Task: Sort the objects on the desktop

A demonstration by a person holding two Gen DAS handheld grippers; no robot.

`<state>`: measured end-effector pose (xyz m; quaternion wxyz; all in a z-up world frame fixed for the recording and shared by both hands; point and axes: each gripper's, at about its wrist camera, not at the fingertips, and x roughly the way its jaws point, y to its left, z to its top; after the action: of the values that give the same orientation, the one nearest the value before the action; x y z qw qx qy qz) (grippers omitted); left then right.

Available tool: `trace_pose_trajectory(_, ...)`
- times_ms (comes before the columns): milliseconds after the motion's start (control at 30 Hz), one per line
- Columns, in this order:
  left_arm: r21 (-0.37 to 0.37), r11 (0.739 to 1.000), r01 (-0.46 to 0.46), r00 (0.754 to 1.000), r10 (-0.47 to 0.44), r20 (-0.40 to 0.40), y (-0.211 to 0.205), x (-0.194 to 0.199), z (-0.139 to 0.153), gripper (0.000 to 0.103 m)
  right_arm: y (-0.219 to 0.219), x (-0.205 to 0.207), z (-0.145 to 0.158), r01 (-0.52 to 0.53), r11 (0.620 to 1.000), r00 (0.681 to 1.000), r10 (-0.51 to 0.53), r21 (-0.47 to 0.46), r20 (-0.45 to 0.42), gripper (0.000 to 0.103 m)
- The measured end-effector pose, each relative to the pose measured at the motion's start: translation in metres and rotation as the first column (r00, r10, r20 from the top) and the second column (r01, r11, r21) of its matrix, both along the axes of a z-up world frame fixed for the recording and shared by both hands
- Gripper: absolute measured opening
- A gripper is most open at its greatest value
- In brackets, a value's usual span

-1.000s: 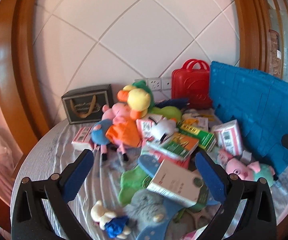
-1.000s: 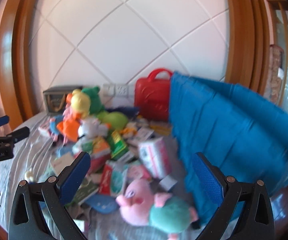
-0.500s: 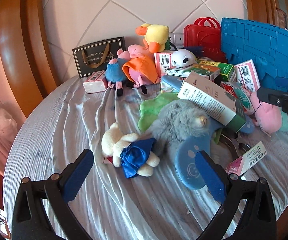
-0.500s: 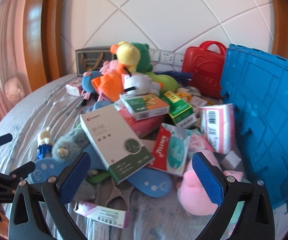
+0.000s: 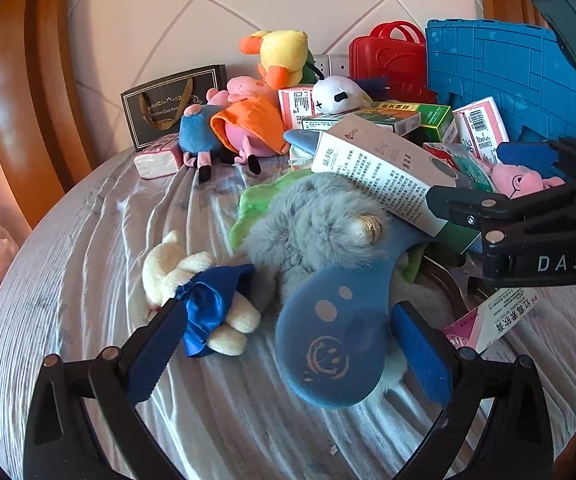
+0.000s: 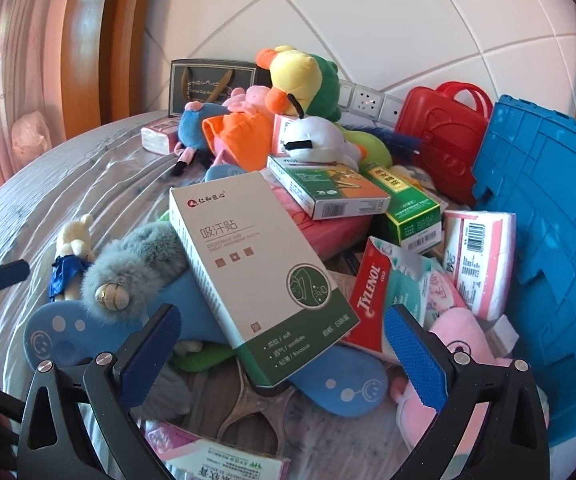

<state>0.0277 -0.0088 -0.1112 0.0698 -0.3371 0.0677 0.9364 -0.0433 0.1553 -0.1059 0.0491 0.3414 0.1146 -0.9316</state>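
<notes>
A heap of toys and boxes lies on a round table with a grey cloth (image 5: 88, 248). My left gripper (image 5: 284, 344) is open and empty, low over a blue slipper (image 5: 335, 332), with a small cream bear in a blue dress (image 5: 200, 292) at its left finger. A grey furry slipper (image 5: 307, 216) lies behind. My right gripper (image 6: 280, 348) is open and empty, its fingers either side of the lower end of a white-and-green box (image 6: 256, 276), not touching. The box also shows in the left wrist view (image 5: 383, 172). The right gripper shows at the right there (image 5: 527, 208).
A blue crate (image 6: 547, 248) stands at the right, a red case (image 6: 443, 140) behind it. A yellow duck (image 6: 295, 80), pig plushes (image 5: 248, 128), green boxes (image 6: 327, 192), a Tylenol pack (image 6: 371, 292), tissue packs (image 6: 479, 252) and a black gift bag (image 5: 172, 104) crowd the back. Scissors (image 6: 256, 404) lie under the box.
Both grippers have moved down and closer to the pile. The left one now sits over the blue slipper and bear; the right one now brackets the white-and-green box.
</notes>
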Motion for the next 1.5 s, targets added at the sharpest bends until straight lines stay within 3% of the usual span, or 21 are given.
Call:
trace_pose_trajectory(267,0.014,0.997,-0.076,0.996,0.076,0.038,0.013,-0.028,-0.014,0.103,-0.004,-0.026,-0.011,0.062,0.998,0.997,-0.062,0.004,0.044,0.103)
trace_pose_trajectory(500,0.008,0.995,-0.104,0.993,0.104,0.048,0.015,-0.051,-0.016,0.103,-0.007,-0.05,-0.021,0.046,0.999,0.994,-0.047,0.006,0.097,0.103)
trace_pose_trajectory(700,0.003,0.993,-0.119,0.992,0.119,0.045,0.015,-0.064,-0.019,0.103,-0.005,-0.068,-0.02,-0.016,0.999,0.991,0.02,-0.034,0.133,0.103)
trace_pose_trajectory(867,0.022,0.991,-0.132,0.99,0.131,0.048,0.011,-0.071,-0.019,0.102,0.006,-0.084,-0.024,-0.009,0.988,0.977,0.041,-0.151,0.208,0.1)
trace_pose_trajectory(967,0.019,0.993,-0.117,0.992,0.116,0.059,0.011,-0.074,-0.019,0.09,0.005,-0.078,-0.024,-0.017,0.986,0.978,0.05,-0.164,0.202,0.092)
trace_pose_trajectory(1033,0.026,0.993,-0.112,0.992,0.111,0.06,0.012,-0.075,-0.018,0.075,0.005,-0.072,-0.021,-0.013,0.985,0.981,0.046,-0.172,0.189,0.087)
trace_pose_trajectory(1100,0.029,0.993,-0.11,0.992,0.108,0.065,0.013,-0.077,-0.018,0.069,0.006,-0.066,-0.017,0.011,0.983,0.984,0.022,-0.184,0.175,0.085)
trace_pose_trajectory(1500,0.051,0.993,-0.104,0.994,0.102,0.036,0.016,-0.077,-0.003,0.06,0.024,-0.05,-0.005,0.135,0.971,0.983,-0.105,-0.196,0.153,0.082)
